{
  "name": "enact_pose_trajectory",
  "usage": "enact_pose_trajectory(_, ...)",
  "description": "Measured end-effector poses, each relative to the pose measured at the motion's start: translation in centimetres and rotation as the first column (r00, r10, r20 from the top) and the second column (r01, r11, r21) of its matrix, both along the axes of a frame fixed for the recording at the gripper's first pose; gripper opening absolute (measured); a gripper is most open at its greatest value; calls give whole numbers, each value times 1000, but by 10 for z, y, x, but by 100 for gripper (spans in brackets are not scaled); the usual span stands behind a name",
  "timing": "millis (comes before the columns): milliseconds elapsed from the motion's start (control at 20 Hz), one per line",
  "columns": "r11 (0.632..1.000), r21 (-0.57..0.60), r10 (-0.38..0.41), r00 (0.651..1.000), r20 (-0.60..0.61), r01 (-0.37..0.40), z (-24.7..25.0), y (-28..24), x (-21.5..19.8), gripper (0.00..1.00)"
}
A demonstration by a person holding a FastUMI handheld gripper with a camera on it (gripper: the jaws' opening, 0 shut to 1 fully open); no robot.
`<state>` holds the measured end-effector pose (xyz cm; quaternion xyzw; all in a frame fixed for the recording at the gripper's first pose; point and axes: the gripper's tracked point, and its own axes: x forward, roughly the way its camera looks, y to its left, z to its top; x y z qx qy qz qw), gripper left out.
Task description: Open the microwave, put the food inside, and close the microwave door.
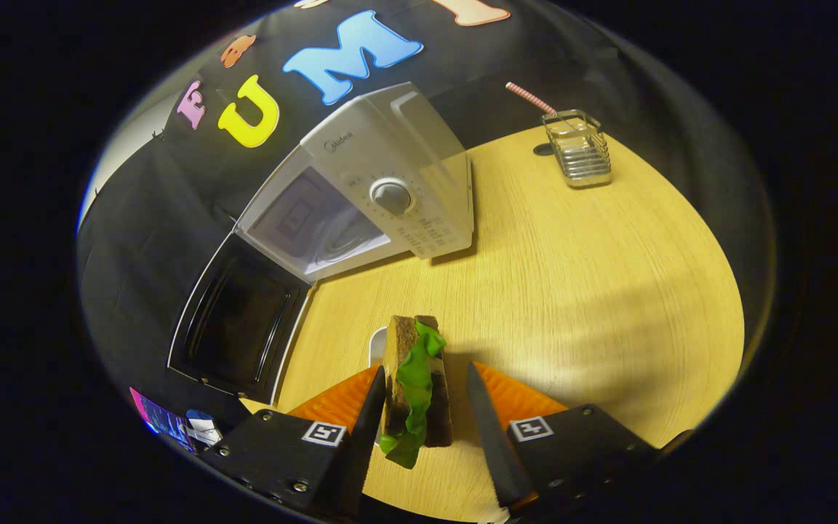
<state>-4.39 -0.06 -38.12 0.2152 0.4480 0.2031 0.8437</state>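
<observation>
- Nearest to me, the gripper (pixel 423 411) points forward over the wooden table (pixel 572 291), its two fingers spread apart with a sandwich (pixel 415 386) standing on edge between them.
- Left finger (pixel 369 411) lies right against the sandwich's bread side; the right finger (pixel 488 426) stands a little clear of it, with a strip of bare table showing in the gap. So the tongs are partly open, and I cannot tell whether they truly have hold of the food or merely bracket it.
- Sandwich itself is two brown slices with a bright green leaf (pixel 415 397) squeezed between them, the leaf spilling out at the near end and curling over the top at the far end.
- Just behind the sandwich's left side, a bit of white plate (pixel 377 348) peeks out, mostly hidden by the left finger.
- Beyond the sandwich and to its left stands the microwave (pixel 382 189), a white box with a round dial (pixel 392 196) on its control panel. Its cavity (pixel 313 222) is exposed and looks pale inside.
- Microwave's door (pixel 233 327) hangs wide open, swung out to the left of the sandwich, its dark inner window facing up toward the gripper.
- Far across the table, well to the right of the microwave, sits a small wire holder (pixel 579 149) with a striped straw (pixel 529 98) sticking out of it at a slant.
- Behind the microwave rises the booth's black cloth wall (pixel 150 211).
</observation>
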Motion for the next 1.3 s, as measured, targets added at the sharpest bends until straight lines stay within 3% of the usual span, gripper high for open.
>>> enact_pose_trajectory(250, 999, 45, 4, 1000, -29, -3, 13, 4, -3, 17)
enact_pose_trajectory(400, 997, 60, -40, 999, 0, 40, 33, 14, -10, 16)
enact_pose_trajectory(750, 955, 258, -158, 987, 28, 146, 87, 64, -10, 17)
enact_pose_trajectory(1000, 828, 491, -293, 956, -34, 271, 106, 115, 10, 17)
enact_pose_trajectory(1200, 697, 620, -385, 917, -101, 361, 106, 149, 40, 16)
enact_pose_trajectory(1300, 655, 645, -419, 900, -123, 393, 101, 165, 57, 16)
